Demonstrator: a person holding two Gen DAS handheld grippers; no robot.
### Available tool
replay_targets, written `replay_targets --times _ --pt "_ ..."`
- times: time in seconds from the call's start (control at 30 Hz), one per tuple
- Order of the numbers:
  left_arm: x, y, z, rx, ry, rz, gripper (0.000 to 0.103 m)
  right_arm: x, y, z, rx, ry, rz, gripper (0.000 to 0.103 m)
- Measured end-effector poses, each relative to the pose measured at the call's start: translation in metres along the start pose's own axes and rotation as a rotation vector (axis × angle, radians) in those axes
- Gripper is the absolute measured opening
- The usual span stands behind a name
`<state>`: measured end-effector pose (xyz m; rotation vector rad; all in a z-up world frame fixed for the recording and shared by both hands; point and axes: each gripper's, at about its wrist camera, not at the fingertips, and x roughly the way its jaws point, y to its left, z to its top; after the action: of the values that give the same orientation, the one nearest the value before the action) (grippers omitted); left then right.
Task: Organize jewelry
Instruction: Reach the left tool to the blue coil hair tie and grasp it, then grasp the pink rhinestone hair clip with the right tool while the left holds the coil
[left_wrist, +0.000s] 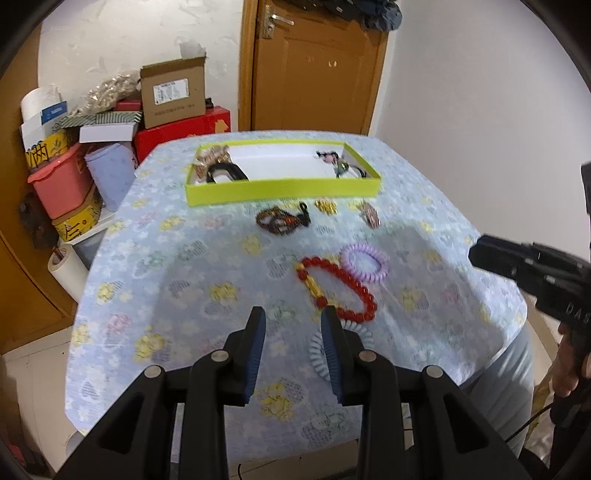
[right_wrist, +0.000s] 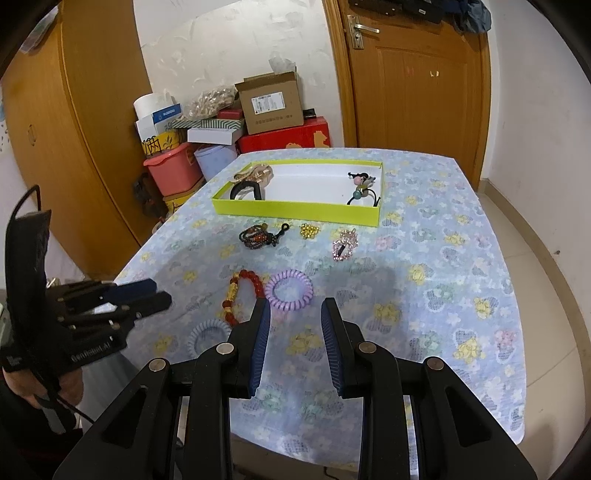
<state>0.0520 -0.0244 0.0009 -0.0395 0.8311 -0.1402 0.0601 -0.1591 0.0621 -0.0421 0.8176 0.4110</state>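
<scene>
A lime-green tray (left_wrist: 280, 190) (right_wrist: 295, 212) at the table's far side holds a black clip, gold pieces and bobble hair ties. In front of it lie a dark beaded bracelet (left_wrist: 277, 220) (right_wrist: 255, 236), a gold brooch (left_wrist: 325, 206) (right_wrist: 308, 230) and a pink rhinestone clip (left_wrist: 370, 216) (right_wrist: 343, 245). Nearer lie a red bead bracelet (left_wrist: 338, 286) (right_wrist: 242, 290), a purple coil hair tie (left_wrist: 365, 263) (right_wrist: 289, 289) and a pale blue coil tie (left_wrist: 317, 354) (right_wrist: 207, 336). My left gripper (left_wrist: 293, 319) is open and empty above the near table. My right gripper (right_wrist: 295, 308) is open and empty, just short of the purple tie.
The table has a blue flowered cloth (left_wrist: 184, 258) (right_wrist: 443, 295). Stacked boxes and a pink bin (left_wrist: 61, 181) (right_wrist: 171, 168) stand beyond its far left corner, with a wooden door (left_wrist: 314, 66) (right_wrist: 417, 81) behind. The right gripper shows at the left view's right edge (left_wrist: 491, 254).
</scene>
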Motion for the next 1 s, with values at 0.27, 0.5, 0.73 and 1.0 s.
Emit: replay_targets --times 0.27,0.5,0.73,1.0 --pt "0.031 -0.012 -0.015 0.04 0.071 -0.02 0.033 0.019 -0.008 -0.002 0.003 0.035 0.004 0.029" --pt "0.044 -0.025 -0.021 0.109 0.066 0.027 0.031 0.039 -0.02 0.005 0.008 0.05 -0.008 0.029" --pt "0.048 -0.016 -0.015 0.09 0.046 0.067 0.009 0.066 -0.032 0.02 0.011 0.063 -0.02 0.029" --pt "0.051 0.012 -0.006 0.01 0.035 0.077 0.009 0.108 -0.045 0.041 0.036 0.092 -0.022 0.029"
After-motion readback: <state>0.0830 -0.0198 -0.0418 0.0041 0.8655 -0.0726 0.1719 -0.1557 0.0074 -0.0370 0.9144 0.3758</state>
